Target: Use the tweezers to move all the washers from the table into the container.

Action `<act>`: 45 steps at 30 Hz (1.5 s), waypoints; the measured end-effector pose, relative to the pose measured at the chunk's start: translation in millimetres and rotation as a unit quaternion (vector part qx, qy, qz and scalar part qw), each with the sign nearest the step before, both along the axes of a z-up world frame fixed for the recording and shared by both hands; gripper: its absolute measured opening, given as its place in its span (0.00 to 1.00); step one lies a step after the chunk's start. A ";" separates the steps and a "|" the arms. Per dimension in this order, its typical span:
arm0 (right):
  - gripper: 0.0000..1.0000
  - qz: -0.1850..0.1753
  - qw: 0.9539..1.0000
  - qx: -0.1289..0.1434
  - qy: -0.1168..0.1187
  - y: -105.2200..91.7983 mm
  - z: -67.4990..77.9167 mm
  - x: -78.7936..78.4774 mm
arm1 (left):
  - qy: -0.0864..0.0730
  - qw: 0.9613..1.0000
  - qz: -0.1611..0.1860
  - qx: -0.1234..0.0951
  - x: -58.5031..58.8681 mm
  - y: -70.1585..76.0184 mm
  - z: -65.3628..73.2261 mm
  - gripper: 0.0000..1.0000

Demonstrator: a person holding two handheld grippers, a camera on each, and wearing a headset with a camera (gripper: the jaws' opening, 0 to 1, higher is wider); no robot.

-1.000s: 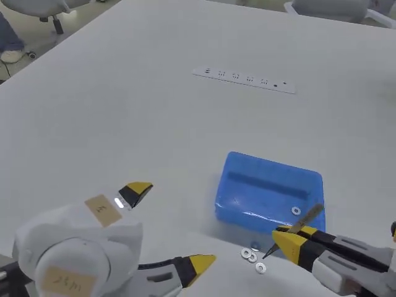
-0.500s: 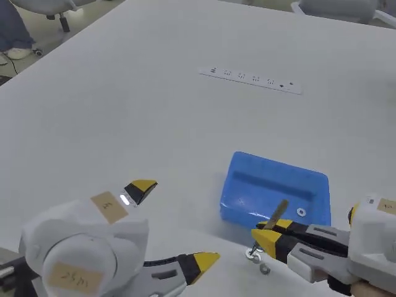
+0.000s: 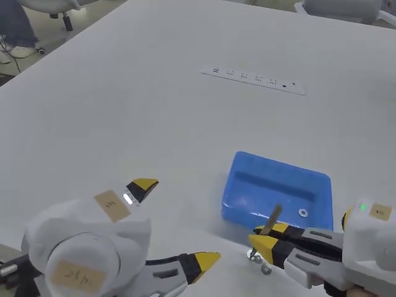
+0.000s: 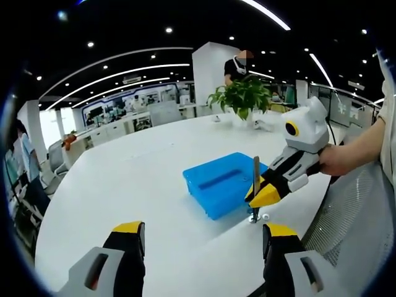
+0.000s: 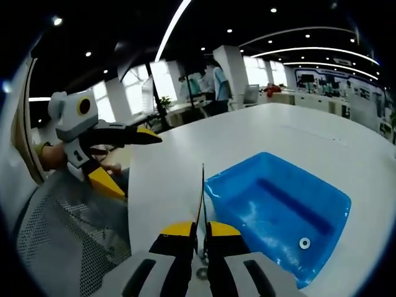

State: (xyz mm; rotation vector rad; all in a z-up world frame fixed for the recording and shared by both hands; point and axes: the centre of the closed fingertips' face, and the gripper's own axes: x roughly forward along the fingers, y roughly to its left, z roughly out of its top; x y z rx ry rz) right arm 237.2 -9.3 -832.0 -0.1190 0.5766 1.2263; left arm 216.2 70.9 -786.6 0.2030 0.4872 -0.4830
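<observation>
container (image 3: 278,182): on tabletop (image 3: 124,111)
washer (image 3: 302,213): in container
loose washers (image 3: 265,269): just before container
power strip (image 3: 253,80): well behind container

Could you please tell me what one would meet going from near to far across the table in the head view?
Loose washers → blue container → white power strip.

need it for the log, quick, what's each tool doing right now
Left tool: open, holding nothing.
Right tool: shut on the tweezers, tips down by the washers.
</observation>
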 end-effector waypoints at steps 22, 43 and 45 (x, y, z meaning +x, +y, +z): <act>0.03 -0.048 0.994 0.101 -0.003 -5.9 77.0 18.8 | -0.004 1.000 -0.001 -0.005 0.2 -0.8 1.7 0.79; 0.03 -0.151 0.985 0.085 -0.003 -48.5 59.8 92.4 | -0.002 1.000 -0.002 -0.008 -0.2 -1.1 1.4 0.79; 0.03 -0.153 0.985 0.078 0.000 -50.0 52.6 96.0 | -0.002 1.000 -0.002 -0.008 -0.2 -1.1 1.1 0.79</act>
